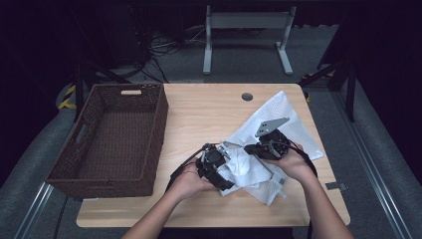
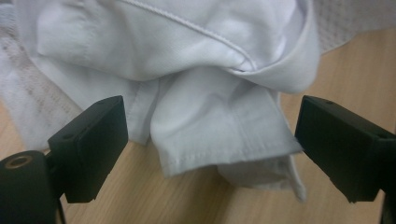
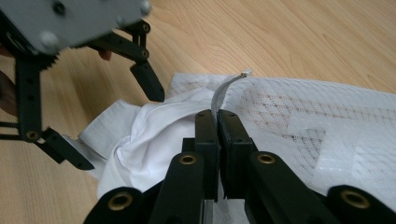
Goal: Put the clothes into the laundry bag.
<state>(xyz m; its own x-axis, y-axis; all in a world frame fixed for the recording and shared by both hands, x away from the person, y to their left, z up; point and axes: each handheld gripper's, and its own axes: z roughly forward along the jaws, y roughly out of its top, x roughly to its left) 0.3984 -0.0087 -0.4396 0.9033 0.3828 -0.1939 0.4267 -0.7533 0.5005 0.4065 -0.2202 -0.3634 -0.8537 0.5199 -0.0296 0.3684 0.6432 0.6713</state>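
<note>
Wooden table (image 1: 209, 117): unlabelled white garment (image 2: 201, 88) and mesh bag (image 3: 327, 126).

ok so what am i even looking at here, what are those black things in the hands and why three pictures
A person sits at a wooden table holding a hand-operated gripper, a black two-jawed clamp, in each hand. The high view looks down from above. The other two pictures come from small cameras riding on the grippers, looking along their jaws.

On the table lie a white mesh bag and a white garment bunched at its opening. An empty brown wicker basket stands at the left.

The right gripper is shut on the bag's edge, pinching it. The left gripper is open, its jaws standing either side of a fold of the garment without pressing it.
</note>
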